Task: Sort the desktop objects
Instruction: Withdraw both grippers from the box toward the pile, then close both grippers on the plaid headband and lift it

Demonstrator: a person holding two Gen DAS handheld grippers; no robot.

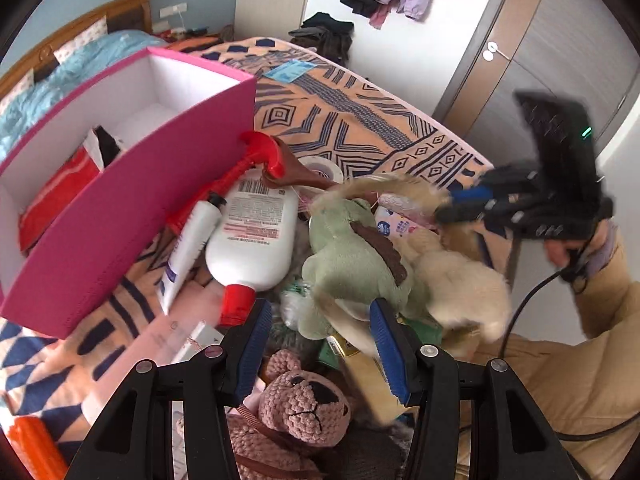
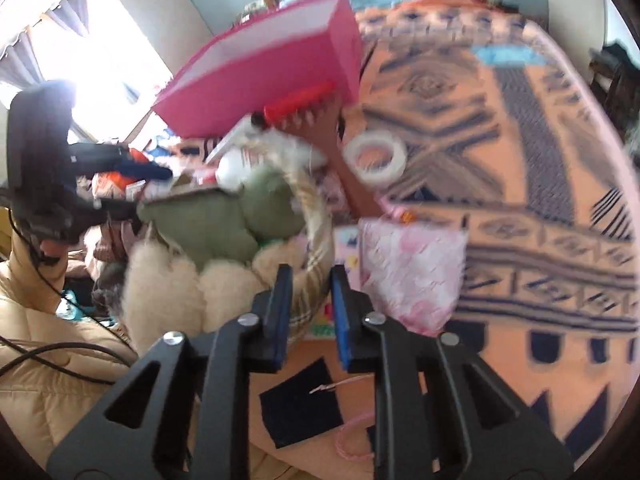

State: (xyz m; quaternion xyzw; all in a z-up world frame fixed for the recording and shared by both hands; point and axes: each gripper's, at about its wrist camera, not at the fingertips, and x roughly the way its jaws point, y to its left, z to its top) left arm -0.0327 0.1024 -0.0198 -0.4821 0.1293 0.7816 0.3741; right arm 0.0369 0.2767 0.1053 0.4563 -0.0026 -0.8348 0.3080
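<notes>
A pile of objects lies on a patterned bed cover beside an open pink box (image 1: 132, 184). My left gripper (image 1: 320, 340) is open above a green plush toy (image 1: 352, 256) and a pink crocheted bear (image 1: 304, 404), holding nothing. My right gripper (image 1: 452, 204) shows at the right of the left wrist view, at the end of a cream furry strip (image 1: 384, 186). In the right wrist view its jaws (image 2: 310, 312) stand a little apart with the plaid-backed strip (image 2: 316, 248) just ahead of them; contact is unclear through blur. The left gripper (image 2: 160, 176) shows there at the left.
A white lotion bottle with a red cap (image 1: 256, 236), a white tube (image 1: 192, 248), a red comb (image 1: 240, 168), a tape roll (image 2: 376, 158) and a pink patterned pouch (image 2: 412, 272) lie around the pile. The box (image 2: 272, 76) holds a red packet (image 1: 56, 196). My beige jacket sleeve (image 1: 560, 380) is at right.
</notes>
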